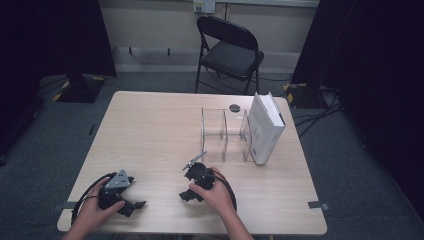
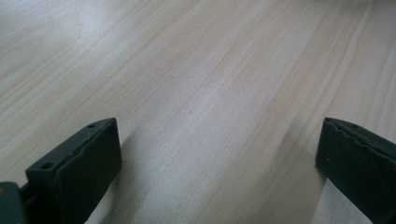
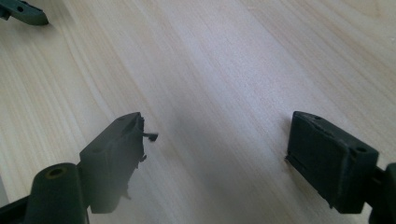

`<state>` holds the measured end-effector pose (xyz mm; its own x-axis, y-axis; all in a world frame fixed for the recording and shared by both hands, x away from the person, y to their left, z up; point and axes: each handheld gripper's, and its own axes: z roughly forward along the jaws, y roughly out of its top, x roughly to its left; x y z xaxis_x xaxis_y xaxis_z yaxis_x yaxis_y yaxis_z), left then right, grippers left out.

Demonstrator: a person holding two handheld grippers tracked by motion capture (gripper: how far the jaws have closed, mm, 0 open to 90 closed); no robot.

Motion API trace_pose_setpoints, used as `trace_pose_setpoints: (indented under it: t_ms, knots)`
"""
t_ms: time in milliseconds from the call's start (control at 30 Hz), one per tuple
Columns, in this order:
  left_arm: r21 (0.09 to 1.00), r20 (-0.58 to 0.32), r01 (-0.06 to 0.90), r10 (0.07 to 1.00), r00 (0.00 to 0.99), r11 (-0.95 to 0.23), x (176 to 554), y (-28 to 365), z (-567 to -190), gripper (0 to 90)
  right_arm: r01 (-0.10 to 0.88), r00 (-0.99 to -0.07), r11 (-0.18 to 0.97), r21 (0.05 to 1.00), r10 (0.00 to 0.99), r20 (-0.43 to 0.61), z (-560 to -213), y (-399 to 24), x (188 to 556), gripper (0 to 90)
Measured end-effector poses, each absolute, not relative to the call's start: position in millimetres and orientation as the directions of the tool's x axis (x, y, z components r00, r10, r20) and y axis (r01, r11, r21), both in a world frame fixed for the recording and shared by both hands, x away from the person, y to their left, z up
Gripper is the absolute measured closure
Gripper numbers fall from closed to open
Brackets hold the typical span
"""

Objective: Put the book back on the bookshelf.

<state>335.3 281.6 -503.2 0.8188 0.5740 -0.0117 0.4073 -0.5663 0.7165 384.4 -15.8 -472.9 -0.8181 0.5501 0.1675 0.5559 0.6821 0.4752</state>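
On the wooden table (image 1: 150,130), my left gripper (image 1: 134,205) rests near the front left edge, held in a hand and pointing right. In its own view the left gripper (image 2: 219,154) is open, with bare wood between the jaws. My right gripper (image 1: 185,195) sits near the front middle, gripped by the other hand and angled toward the left one. In its own view the right gripper (image 3: 217,144) also stands open over bare wood. A jaw tip of the left gripper (image 3: 23,11) shows at that view's top left corner.
A clear acrylic organiser (image 1: 223,134) with upright dividers stands right of centre. A thick white book (image 1: 265,127) stands upright at its right end. A small black disc (image 1: 234,107) lies behind it. A black folding chair (image 1: 230,50) stands beyond the table's far edge.
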Motion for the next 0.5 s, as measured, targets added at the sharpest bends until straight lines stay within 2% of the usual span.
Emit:
trace_pose_setpoints:
  t_ms: [500]
  knots:
    - [0.715,-0.012,0.408,0.574,0.819,-0.567,335.3,281.7,-503.1,0.0,0.465,-0.853,0.687,0.558,0.517,0.074,-481.1,-18.4,372.6,14.0]
